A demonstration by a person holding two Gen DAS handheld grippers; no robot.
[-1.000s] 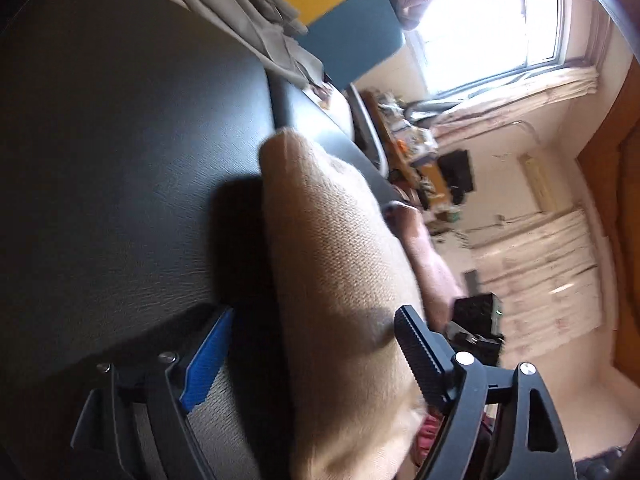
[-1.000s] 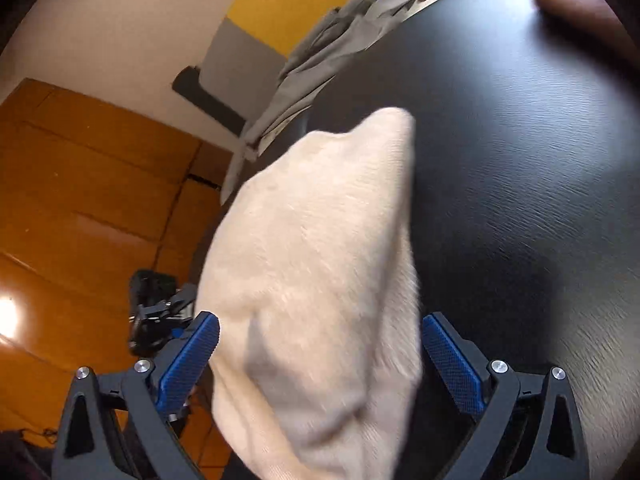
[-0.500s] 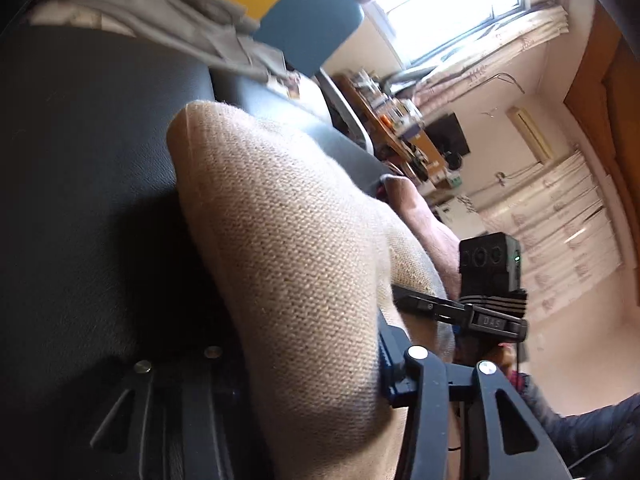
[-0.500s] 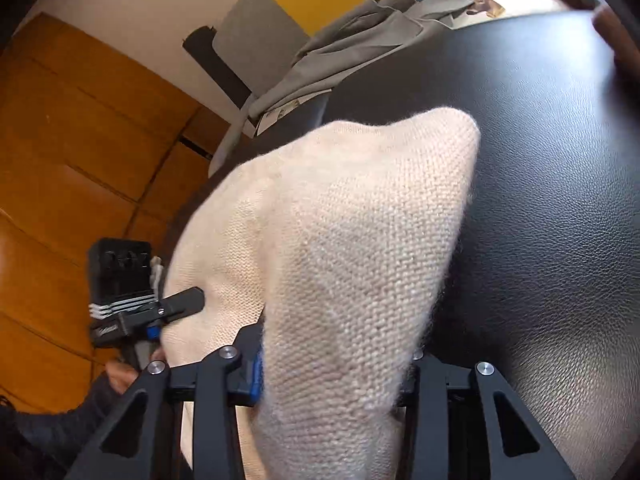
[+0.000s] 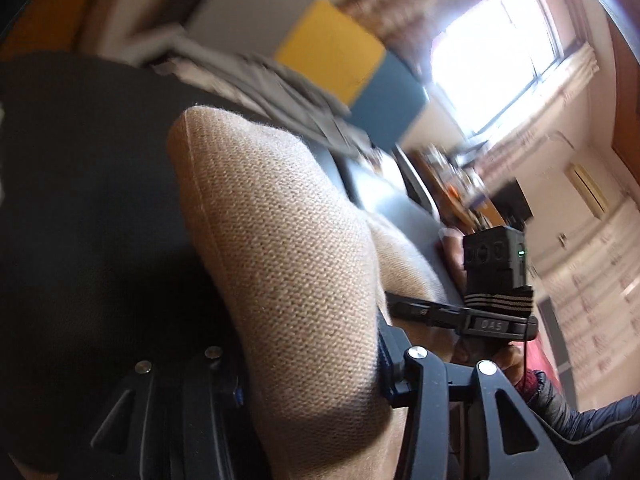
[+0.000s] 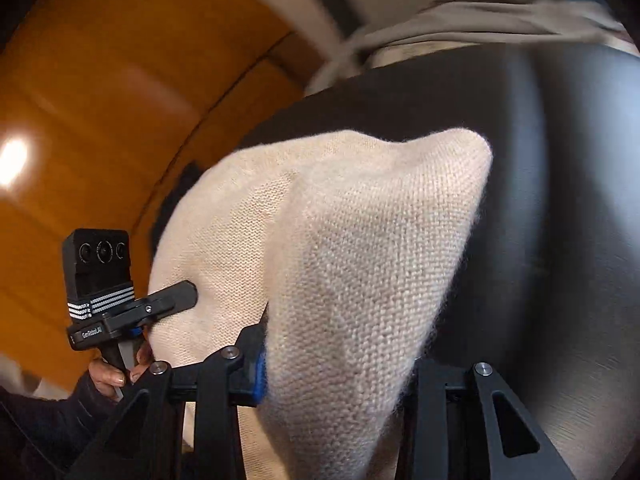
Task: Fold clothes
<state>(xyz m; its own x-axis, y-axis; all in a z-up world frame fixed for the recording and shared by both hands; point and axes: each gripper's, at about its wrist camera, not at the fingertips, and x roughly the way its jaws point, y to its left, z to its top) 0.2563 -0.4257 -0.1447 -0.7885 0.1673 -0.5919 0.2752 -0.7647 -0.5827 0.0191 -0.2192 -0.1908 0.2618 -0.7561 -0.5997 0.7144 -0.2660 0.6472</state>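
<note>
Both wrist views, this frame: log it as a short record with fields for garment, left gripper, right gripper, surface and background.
garment: beige knit sweater, bunched and lifted into a peak above the surface
left gripper: left gripper, shut on the sweater; also visible from the right wrist view, pinching the fabric's far side
right gripper: right gripper, shut on the sweater
surface: black textured tabletop
background: grey garment heaped at the far edge; bright window; view blurred
</note>
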